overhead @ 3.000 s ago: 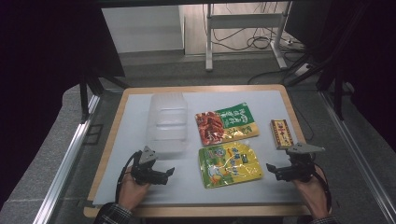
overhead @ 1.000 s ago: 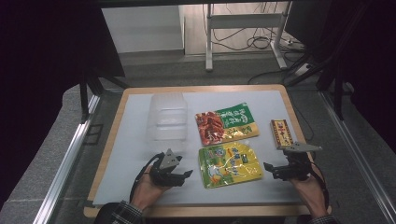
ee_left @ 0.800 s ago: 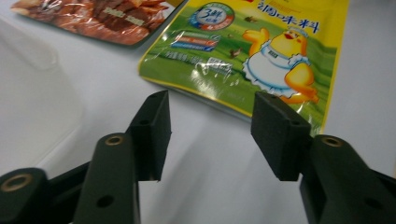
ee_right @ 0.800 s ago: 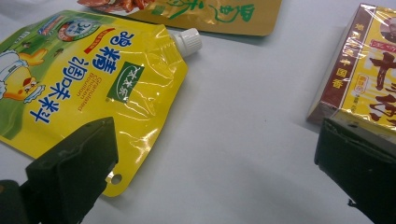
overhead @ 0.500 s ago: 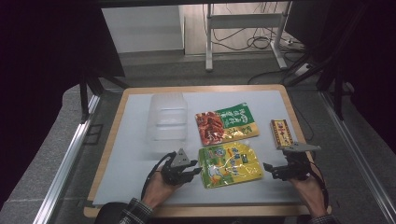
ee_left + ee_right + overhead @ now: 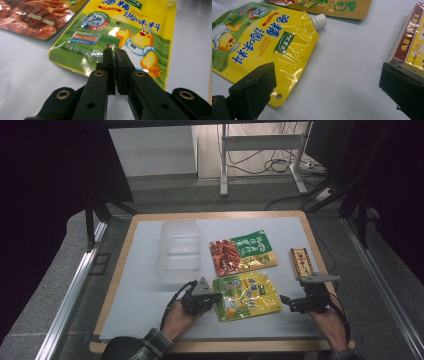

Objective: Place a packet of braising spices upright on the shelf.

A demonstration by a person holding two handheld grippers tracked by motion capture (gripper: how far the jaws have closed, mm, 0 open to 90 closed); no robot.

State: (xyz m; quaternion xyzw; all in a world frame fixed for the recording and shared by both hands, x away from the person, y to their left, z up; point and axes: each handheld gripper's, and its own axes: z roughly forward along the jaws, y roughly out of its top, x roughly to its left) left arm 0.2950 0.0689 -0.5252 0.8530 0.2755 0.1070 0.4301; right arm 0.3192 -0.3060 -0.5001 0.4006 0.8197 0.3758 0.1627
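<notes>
A yellow seasoning pouch (image 6: pixel 247 295) with a cartoon chicken lies flat on the white board, its white cap pointing right. My left gripper (image 6: pixel 216 297) is at the pouch's left edge. In the left gripper view the pouch (image 6: pixel 130 32) lies just past my left gripper (image 6: pixel 112 50). The jaws have just been closing and now stand together over the pouch's edge, with nothing visible between them. My right gripper (image 6: pixel 292 302) rests right of the pouch, apart from it. In the right gripper view my right gripper (image 6: pixel 327 100) stands wide open, with bare board between the jaws and the pouch (image 6: pixel 262 40) at the left.
A red and green snack pouch (image 6: pixel 242 251) lies behind the yellow one. A clear plastic container (image 6: pixel 179 250) stands at the back left. A small red and yellow box (image 6: pixel 301 262) lies at the right edge, beside the right jaw (image 6: pixel 412 40). The white board (image 6: pixel 135 270) has a wooden rim.
My left hand has slid right across the board to the yellow pouch's edge, and its jaws have gone from open to closed. The right hand has stayed put.
</notes>
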